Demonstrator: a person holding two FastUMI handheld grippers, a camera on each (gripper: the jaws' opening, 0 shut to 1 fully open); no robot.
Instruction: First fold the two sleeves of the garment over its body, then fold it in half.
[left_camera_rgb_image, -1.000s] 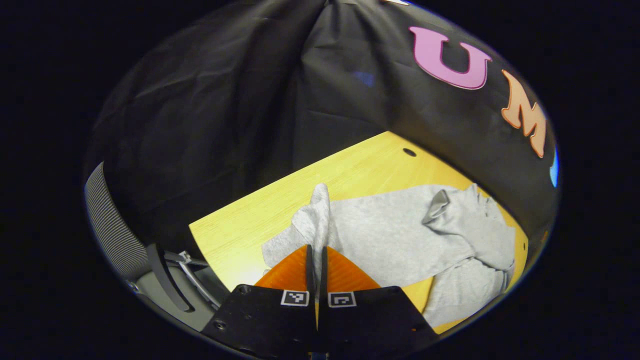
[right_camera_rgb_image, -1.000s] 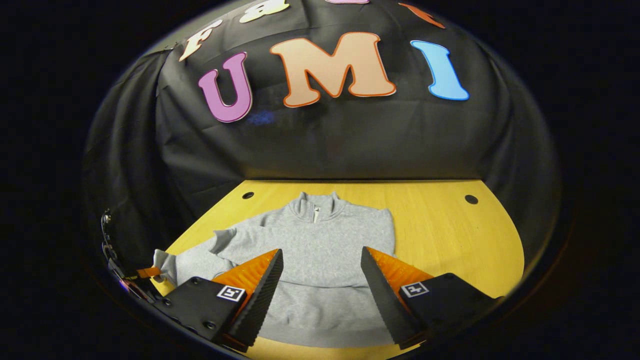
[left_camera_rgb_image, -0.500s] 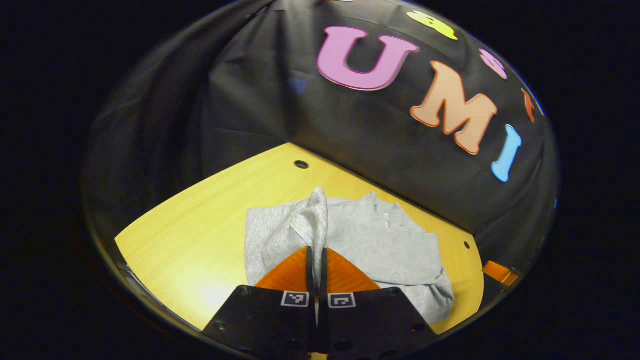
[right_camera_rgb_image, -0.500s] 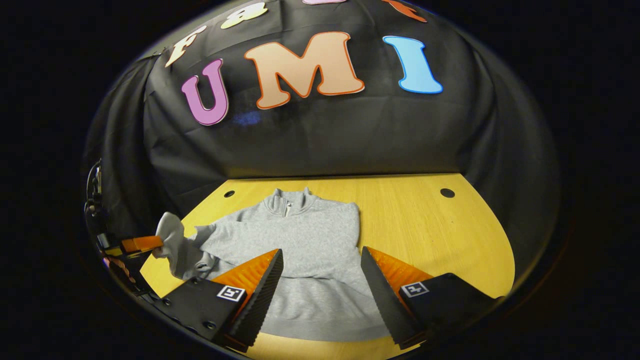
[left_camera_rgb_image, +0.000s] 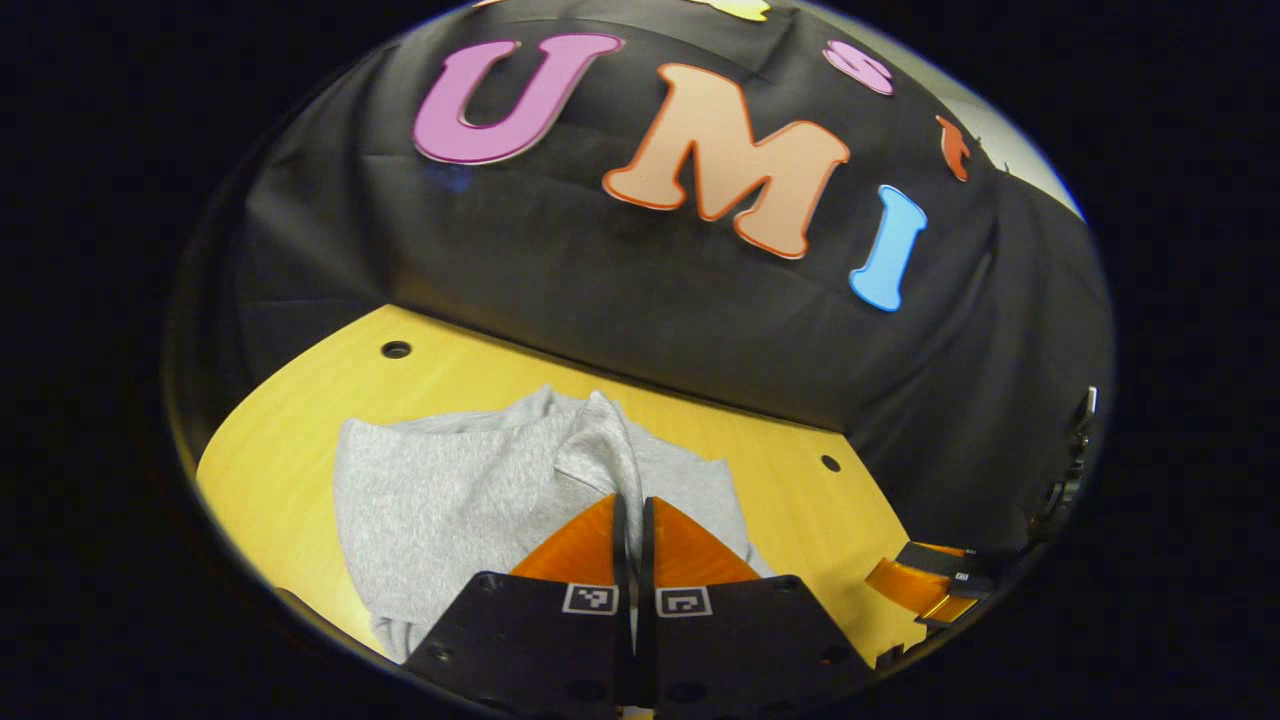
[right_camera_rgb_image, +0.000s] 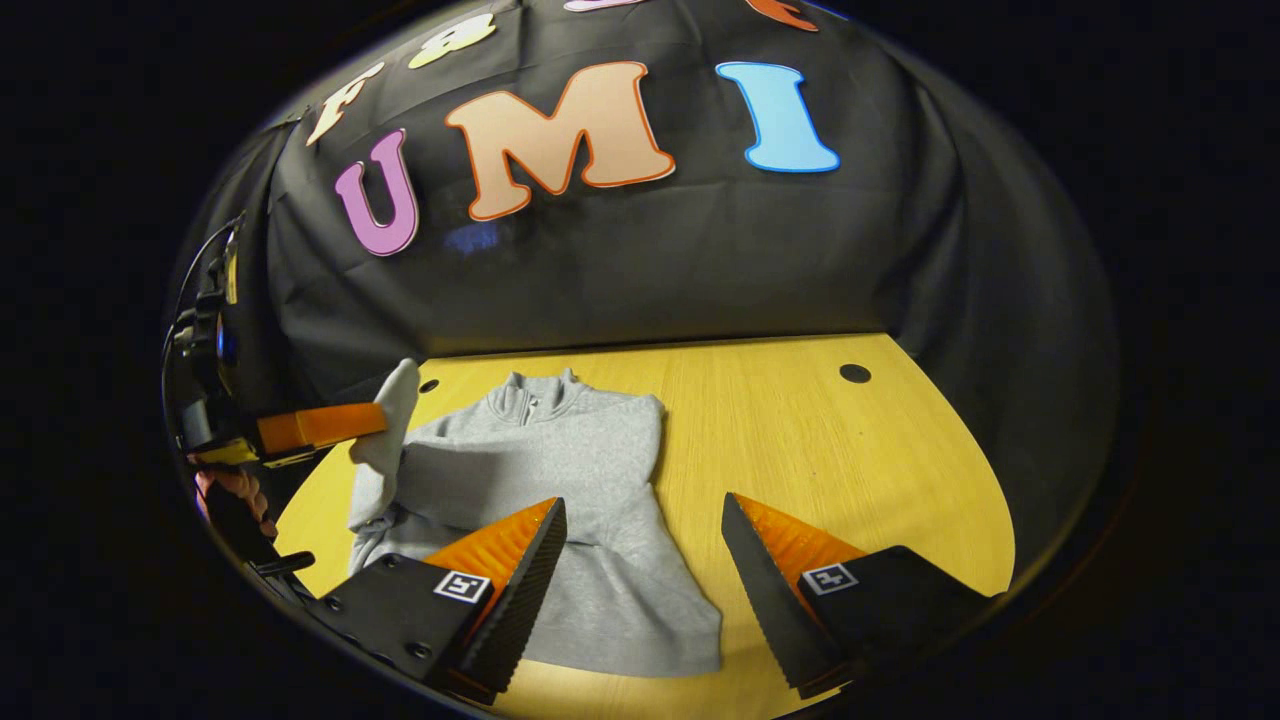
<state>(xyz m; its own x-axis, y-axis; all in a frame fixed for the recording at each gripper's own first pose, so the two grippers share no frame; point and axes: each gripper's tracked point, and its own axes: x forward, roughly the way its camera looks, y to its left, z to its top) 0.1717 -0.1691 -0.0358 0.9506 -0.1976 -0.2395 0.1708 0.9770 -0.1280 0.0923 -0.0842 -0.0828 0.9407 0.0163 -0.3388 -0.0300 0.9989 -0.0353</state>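
Fingers of left gripper (left_camera_rgb_image: 634, 515) pressed together, pinching grey sleeve (left_camera_rgb_image: 600, 445), lifted over sweatshirt (right_camera_rgb_image: 560, 500) body; right gripper (right_camera_rgb_image: 640, 560) fingers spread wide, hovering above hem, not touching; sweatshirt lies flat on yellow table (right_camera_rgb_image: 850, 480), collar (right_camera_rgb_image: 535, 390) toward back wall

garment (right_camera_rgb_image: 570, 480): plain heather grey | table (right_camera_rgb_image: 800, 440): yellow wood grain | wall (right_camera_rgb_image: 640, 270): black
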